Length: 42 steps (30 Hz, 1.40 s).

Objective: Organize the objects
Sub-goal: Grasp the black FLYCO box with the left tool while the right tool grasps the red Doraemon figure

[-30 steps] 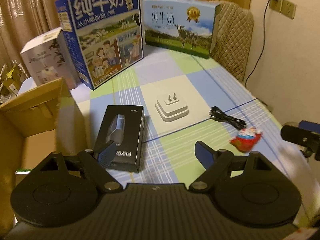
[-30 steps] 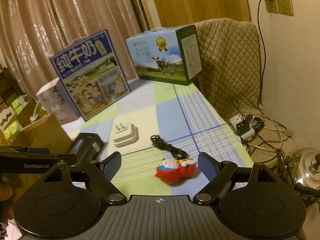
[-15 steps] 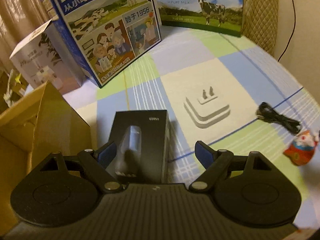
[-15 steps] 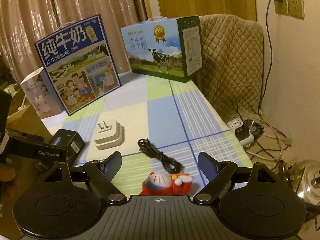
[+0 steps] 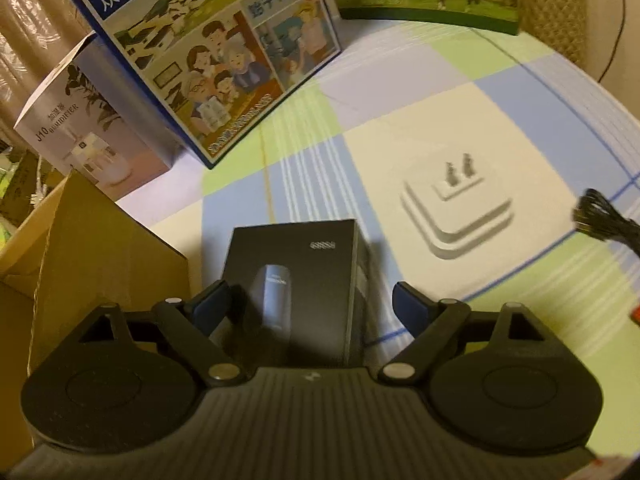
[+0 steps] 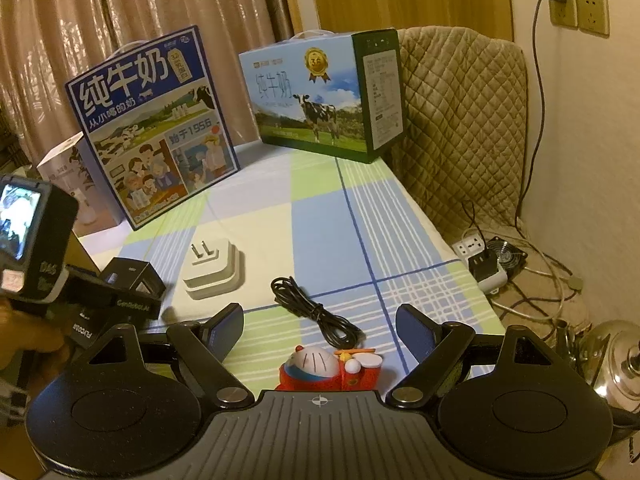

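A black product box (image 5: 296, 280) lies on the checked tablecloth, between the fingers of my left gripper (image 5: 310, 302). Those jaws are opening, and a gap shows beside the box's right edge. In the right wrist view the same black box (image 6: 132, 276) sits under the left gripper (image 6: 100, 300). My right gripper (image 6: 320, 320) stands open over a red and white toy figure (image 6: 328, 366), which lies low between its fingers without touching them. A coiled black cable (image 6: 316, 312) lies just beyond the toy. A white plug adapter (image 5: 456, 212) rests prongs up in the middle.
An open cardboard carton (image 5: 80, 248) stands at the left table edge. A blue milk box (image 6: 152, 124), a green milk box (image 6: 320, 96) and a white humidifier box (image 5: 84, 128) line the back. A quilted chair (image 6: 460, 128), floor sockets and a kettle (image 6: 616, 360) are on the right.
My left gripper has come forward and down until the black box sits between its fingers. The right gripper drew closer to the toy, then held still.
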Available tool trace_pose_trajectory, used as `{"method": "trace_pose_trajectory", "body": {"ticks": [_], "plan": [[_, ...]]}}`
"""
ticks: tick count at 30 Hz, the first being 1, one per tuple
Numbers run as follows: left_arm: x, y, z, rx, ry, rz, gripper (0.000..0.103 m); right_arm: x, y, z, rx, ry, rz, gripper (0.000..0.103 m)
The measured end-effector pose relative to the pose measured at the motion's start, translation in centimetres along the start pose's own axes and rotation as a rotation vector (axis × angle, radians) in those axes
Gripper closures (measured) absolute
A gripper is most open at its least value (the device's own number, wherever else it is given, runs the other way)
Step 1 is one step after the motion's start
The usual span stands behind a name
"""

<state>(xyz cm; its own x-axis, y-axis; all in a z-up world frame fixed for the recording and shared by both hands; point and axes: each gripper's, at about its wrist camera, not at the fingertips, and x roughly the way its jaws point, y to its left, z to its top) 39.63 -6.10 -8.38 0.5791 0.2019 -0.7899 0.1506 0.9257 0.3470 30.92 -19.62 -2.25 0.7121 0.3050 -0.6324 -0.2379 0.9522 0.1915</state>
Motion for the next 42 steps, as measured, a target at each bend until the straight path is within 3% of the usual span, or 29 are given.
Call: {"method": "trace_pose_trajectory", "body": {"ticks": [7,17,25,34,42], "plan": [[1.4,0.5,0.7,-0.023,0.032,0.038,0.014,-0.1,0.1,0.0,-0.003,-0.003,0.003,0.022],[2.4,1.1,0.5,-0.04,0.058,0.035,0.012,-0.2,-0.3,0.2,0.014,0.0,-0.001,0.022],[0.8,0.3,-0.2,-0.073,0.061,-0.039,0.018,-0.2,-0.3,0.1,0.016,0.005,0.0,0.022],[-1.5,-0.1,-2.6,-0.201,0.066,-0.169,0.021,-0.1,-0.7,-0.1,-0.003,0.025,0.007,0.022],[-1.9,0.5,-4.3,-0.23,0.066,-0.195,0.026,1.4,-1.7,-0.5,-0.067,0.083,0.031,0.022]]}}
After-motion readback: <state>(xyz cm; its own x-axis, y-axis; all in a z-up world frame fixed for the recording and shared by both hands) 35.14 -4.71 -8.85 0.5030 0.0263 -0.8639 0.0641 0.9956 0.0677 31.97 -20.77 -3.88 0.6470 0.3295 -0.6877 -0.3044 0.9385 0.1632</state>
